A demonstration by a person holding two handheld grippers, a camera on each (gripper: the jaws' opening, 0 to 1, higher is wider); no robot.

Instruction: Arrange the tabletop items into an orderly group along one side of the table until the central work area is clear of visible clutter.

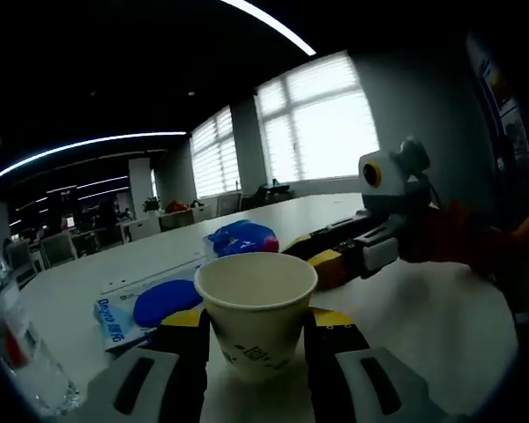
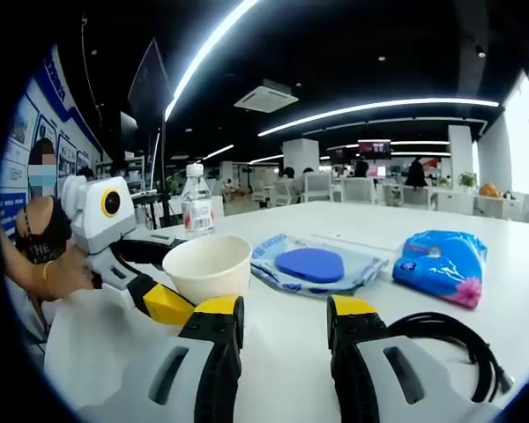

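A white paper cup (image 1: pixel 257 308) stands between the yellow-tipped jaws of my left gripper (image 1: pixel 257 328), which is shut on it just above the white table (image 1: pixel 423 317). In the right gripper view the same cup (image 2: pixel 207 264) sits at the left, with the left gripper (image 2: pixel 159 298) around it. My right gripper (image 2: pixel 284 319) stands open over the table with nothing between its jaws, and it reaches in from the right as the right gripper (image 1: pixel 331 263) just behind the cup.
A clear packet with a blue pad (image 2: pixel 310 264) lies mid-table, and a blue wrapped pack (image 2: pixel 441 264) lies to its right. A water bottle (image 2: pixel 194 207) stands behind the cup. A black cable (image 2: pixel 450 339) coils by the right jaw. A person (image 2: pixel 44 238) is at the left.
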